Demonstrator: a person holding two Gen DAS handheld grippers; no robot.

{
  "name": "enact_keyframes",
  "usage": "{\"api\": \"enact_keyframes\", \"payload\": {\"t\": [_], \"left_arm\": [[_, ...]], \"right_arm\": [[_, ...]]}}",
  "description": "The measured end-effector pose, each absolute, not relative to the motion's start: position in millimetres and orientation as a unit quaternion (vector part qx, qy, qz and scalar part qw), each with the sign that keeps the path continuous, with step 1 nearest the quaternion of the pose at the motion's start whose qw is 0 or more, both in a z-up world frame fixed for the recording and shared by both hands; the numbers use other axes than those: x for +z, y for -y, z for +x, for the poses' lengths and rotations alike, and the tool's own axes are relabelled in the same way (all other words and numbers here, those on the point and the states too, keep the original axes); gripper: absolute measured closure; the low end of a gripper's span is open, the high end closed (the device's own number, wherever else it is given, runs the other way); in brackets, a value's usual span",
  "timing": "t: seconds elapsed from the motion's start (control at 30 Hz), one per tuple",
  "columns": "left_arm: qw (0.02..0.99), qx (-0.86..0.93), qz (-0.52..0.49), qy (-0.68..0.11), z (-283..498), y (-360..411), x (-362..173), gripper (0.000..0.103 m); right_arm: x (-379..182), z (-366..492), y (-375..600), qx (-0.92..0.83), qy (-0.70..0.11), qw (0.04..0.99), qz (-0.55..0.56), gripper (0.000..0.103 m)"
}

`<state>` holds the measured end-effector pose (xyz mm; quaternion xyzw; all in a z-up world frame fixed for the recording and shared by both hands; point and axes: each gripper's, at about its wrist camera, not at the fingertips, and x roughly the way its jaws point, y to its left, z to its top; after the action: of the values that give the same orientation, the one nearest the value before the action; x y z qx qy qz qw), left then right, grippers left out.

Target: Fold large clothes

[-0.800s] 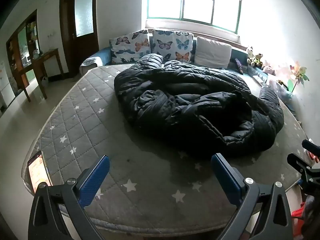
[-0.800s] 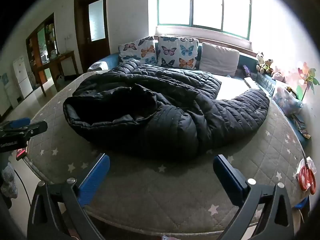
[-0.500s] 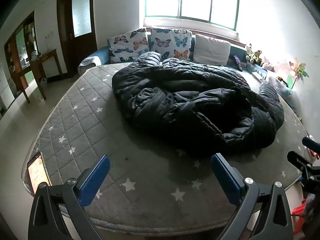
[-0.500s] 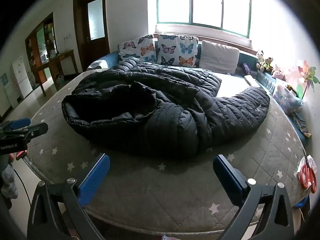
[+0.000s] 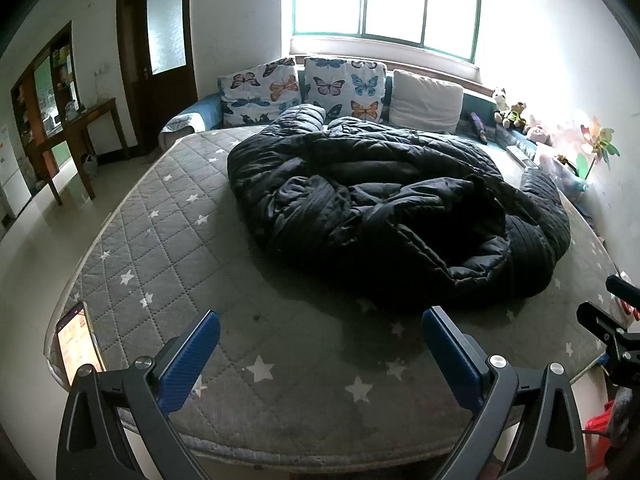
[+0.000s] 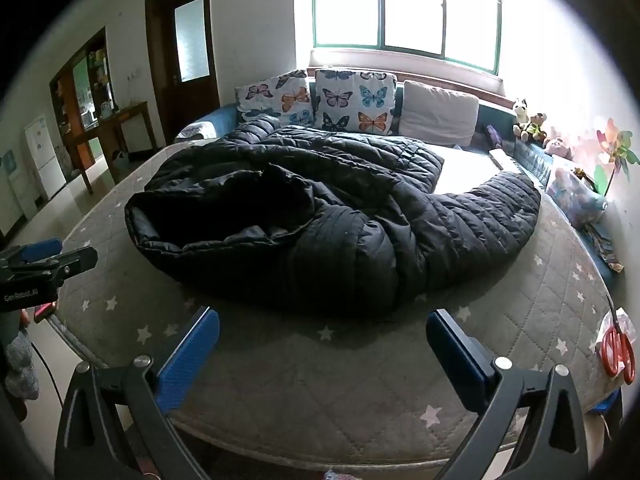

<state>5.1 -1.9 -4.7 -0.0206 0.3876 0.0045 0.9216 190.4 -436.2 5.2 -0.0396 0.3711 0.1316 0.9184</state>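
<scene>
A jacket [image 5: 384, 216] lies crumpled on the mattress [image 5: 168, 240], with pillows [image 5: 344, 88] behind it. A phone [image 5: 76, 344] lies at the mattress's near left corner, scissors [image 6: 618, 350] at its right edge.

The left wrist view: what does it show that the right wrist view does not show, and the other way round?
Only the left wrist view shows the lit phone at the near left corner of the mattress.

Only the right wrist view shows the red scissors at the mattress's right edge and the white cabinet by the far left wall.

Both show the crumpled black down coat on the mattress, the butterfly pillows, the window, and both grippers, left gripper and right gripper, open and empty.
</scene>
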Motion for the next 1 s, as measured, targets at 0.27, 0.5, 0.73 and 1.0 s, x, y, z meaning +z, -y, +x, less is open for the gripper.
{"api": "enact_keyframes", "payload": {"t": [0.27, 0.5, 0.73, 1.0], "left_arm": [[0.922, 0.005, -0.021, -0.386, 2.7, 1.7, -4.3, 0.0], [0.922, 0.006, -0.019, -0.387, 1.6, 2.6, -3.3, 0.0], [0.922, 0.006, -0.016, -0.388, 1.6, 3.6, -3.3, 0.0], [0.921, 0.005, -0.012, -0.389, 2.7, 4.0, -2.9, 0.0]], "right_arm": [[7.8, 188.7, 434.8, 0.131, -0.37, 0.919, -0.038, 0.0], [6.8, 189.1, 433.8, 0.132, -0.371, 0.919, -0.04, 0.0], [6.8, 189.4, 432.8, 0.132, -0.371, 0.918, -0.039, 0.0], [6.7, 189.7, 433.0, 0.131, -0.372, 0.918, -0.04, 0.0]]}}
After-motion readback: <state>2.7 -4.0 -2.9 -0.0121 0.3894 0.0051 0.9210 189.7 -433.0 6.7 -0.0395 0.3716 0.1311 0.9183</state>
